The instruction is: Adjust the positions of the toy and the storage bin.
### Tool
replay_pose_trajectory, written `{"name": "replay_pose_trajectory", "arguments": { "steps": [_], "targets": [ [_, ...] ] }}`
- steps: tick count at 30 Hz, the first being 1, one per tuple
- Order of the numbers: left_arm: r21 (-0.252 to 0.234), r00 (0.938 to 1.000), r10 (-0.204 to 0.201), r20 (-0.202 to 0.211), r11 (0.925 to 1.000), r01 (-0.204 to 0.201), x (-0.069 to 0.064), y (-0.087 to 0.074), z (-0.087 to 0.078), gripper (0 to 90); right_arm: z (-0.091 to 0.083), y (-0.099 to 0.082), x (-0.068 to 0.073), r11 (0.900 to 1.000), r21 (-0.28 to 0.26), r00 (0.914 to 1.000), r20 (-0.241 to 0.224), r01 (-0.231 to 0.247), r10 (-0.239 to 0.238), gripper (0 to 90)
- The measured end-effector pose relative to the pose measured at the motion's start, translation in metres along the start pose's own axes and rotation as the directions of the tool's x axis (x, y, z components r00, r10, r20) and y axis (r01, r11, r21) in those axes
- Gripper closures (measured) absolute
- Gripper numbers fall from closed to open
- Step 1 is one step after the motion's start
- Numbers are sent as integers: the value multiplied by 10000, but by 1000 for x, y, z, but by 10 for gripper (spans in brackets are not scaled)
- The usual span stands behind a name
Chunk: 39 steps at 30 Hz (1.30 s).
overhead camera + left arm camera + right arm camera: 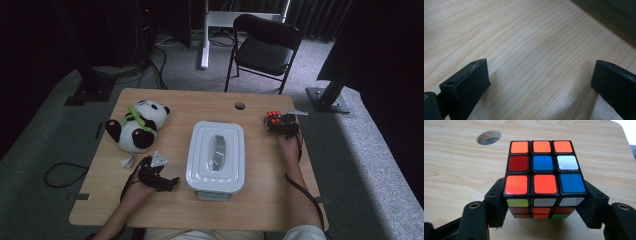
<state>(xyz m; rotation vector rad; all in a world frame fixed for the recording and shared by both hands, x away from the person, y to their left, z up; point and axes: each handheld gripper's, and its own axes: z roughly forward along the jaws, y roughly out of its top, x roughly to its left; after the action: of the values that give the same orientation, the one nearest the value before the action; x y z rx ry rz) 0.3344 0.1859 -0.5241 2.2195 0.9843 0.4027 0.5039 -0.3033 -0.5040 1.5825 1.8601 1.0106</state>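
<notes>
The right gripper (545, 202) is sitting at the far right of the worktop (260, 200), its jaws closing on the two sides of a cube (544, 177) that is resting on the wood just right of a round hole (489, 137); the left gripper (541, 87) is lying near the left front, jaws spread wide with bare wood between them; a white lidded box (216, 156) is standing mid-worktop; a panda (137, 125) is lying at the far left.
</notes>
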Motion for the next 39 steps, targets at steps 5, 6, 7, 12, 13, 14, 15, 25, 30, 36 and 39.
{"name": "replay_pose_trajectory", "arguments": {
  "steps": [5, 6, 7, 12, 13, 14, 15, 25, 30, 36, 39],
  "targets": [
    [-5, 10000, -21, -17, 10000, 21, 0, 0, 0, 22, -15, -5, 6, 9993, -64, 9992, -137, 375, -375, 337],
    [-4, 10000, -24, -21, 10000, 24, 0, 0, 0, 22, -18, -6, 8, 9988, -75, 9988, -139, 479, -480, 337],
    [-3, 10000, -30, -26, 10000, 30, 0, 0, 0, 22, -22, -8, 9, 9982, -81, 9981, -114, 601, -602, 337],
    [-4, 10000, -34, -28, 10000, 34, 0, 0, 0, 22, -41, -16, 15, 9949, -183, 9950, -132, 990, -993, 337],
    [-2, 10000, -31, -26, 10000, 31, 0, 0, 0, 22, -44, -18, 16, 9938, -188, 9939, -85, 1098, -1100, 337],
    [-8, 10000, -30, -19, 10000, 30, 0, 0, 0, 22, -47, -20, 17, 9934, -161, 9935, -109, 1132, -1134, 337],
    [-7, 10000, -30, -20, 10000, 30, 0, 0, 0, 22, -50, -22, 17, 9929, -134, 9928, -131, 1186, -1188, 337],
    [-1, 10000, -28, -22, 10000, 28, 0, 0, 0, 22, -79, -45, 20, 9901, -82, 9902, -35, 1398, -1398, 337],
    [-8, 10000, -11, -23, 10000, 11, 0, 0, 0, 22, -97, -57, 20, 9886, -188, 9888, -8, 1494, -1494, 337],
    [-6, 10000, -30, -19, 10000, 30, 0, 0, 0, 22, -114, -71, 20, 9855, -155, 9855, 149, 1692, -1690, 337],
    [-5, 10000, -31, -23, 10000, 31, 0, 0, 0, 22, -121, -77, 20, 9831, -68, 9830, 201, 1828, -1826, 337]
  ]
}}
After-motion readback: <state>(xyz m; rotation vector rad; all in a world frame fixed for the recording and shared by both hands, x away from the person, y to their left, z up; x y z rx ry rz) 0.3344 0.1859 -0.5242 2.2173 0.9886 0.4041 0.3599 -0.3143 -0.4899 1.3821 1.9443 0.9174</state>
